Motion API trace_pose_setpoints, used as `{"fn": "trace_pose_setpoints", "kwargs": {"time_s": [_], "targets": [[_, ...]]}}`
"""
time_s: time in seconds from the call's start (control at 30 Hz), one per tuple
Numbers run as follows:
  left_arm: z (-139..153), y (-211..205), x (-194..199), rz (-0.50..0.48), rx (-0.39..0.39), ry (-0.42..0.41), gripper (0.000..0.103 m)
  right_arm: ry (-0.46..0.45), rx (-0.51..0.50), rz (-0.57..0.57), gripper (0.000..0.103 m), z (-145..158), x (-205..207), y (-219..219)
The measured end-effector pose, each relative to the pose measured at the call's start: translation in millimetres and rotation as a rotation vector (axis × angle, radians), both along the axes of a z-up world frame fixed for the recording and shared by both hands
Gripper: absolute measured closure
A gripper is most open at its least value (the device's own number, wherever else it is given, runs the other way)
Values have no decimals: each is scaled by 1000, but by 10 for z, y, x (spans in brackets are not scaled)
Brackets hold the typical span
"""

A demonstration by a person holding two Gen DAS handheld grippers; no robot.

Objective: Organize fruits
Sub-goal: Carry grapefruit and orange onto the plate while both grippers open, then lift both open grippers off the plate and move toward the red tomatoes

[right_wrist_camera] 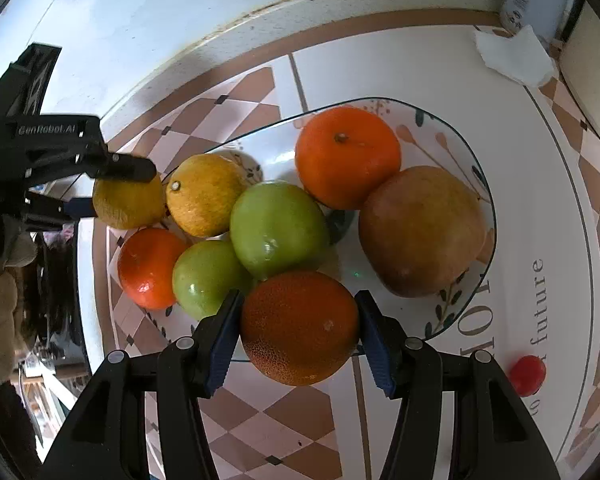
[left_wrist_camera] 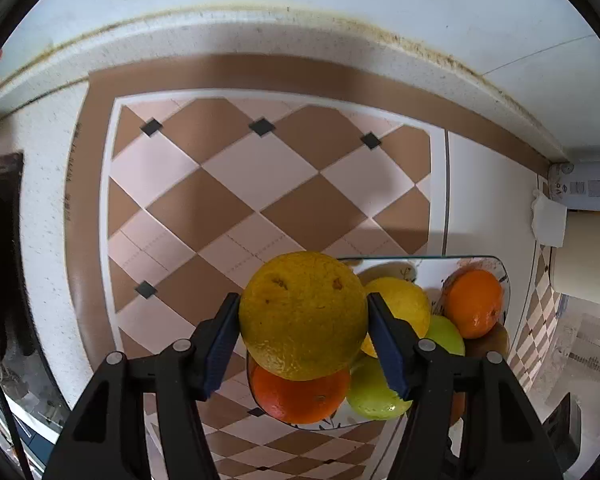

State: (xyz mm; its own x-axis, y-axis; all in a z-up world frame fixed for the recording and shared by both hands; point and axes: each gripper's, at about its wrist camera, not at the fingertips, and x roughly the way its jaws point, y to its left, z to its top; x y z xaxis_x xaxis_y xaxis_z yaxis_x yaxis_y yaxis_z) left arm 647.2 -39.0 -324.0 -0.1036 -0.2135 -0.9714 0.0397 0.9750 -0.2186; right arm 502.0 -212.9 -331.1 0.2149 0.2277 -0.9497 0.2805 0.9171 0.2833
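right wrist view: the plate (right_wrist_camera: pixel 452 136) on the tabletop (right_wrist_camera: pixel 400 68) is almost full of fruit. both hands seem to be at the placing step. the right gripper (right_wrist_camera: pixel 299 322) fingers pinch a dark orange (right_wrist_camera: pixel 300 328) above the near rim. the left gripper (left_wrist_camera: pixel 302 316) fingers pinch a yellow orange (left_wrist_camera: pixel 303 314) over the left rim. next, each needs a free gap; the green apples (right_wrist_camera: pixel 278 232) and the pear (right_wrist_camera: pixel 420 232) stand in the way. a small red thing (right_wrist_camera: pixel 527 374) lies apart.
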Motion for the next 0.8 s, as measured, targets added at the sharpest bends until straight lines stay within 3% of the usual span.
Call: {"fn": "trace_pose_setpoints", "kwargs": {"time_s": [0.23, 0.4, 0.5, 0.67, 0.77, 0.8], "targets": [[2, -8, -20, 9, -61, 30, 42, 12, 27, -55, 43, -112, -9, -87], [30, -8, -41, 17, -124, 50, 32, 20, 51, -91, 42, -149, 8, -165], [35, -14, -48, 9, -111, 49, 32, 27, 54, -100, 24, -140, 5, -179], [156, 15, -94, 1, -103, 16, 30, 18, 57, -110, 22, -73, -90, -204], [345, 10, -184, -35, -70, -51, 17, 11, 36, -115, 12, 3, -157, -234], [402, 31, -216, -46, -58, -72, 17, 6, 20, -115, 12, 45, -185, -245]]}}
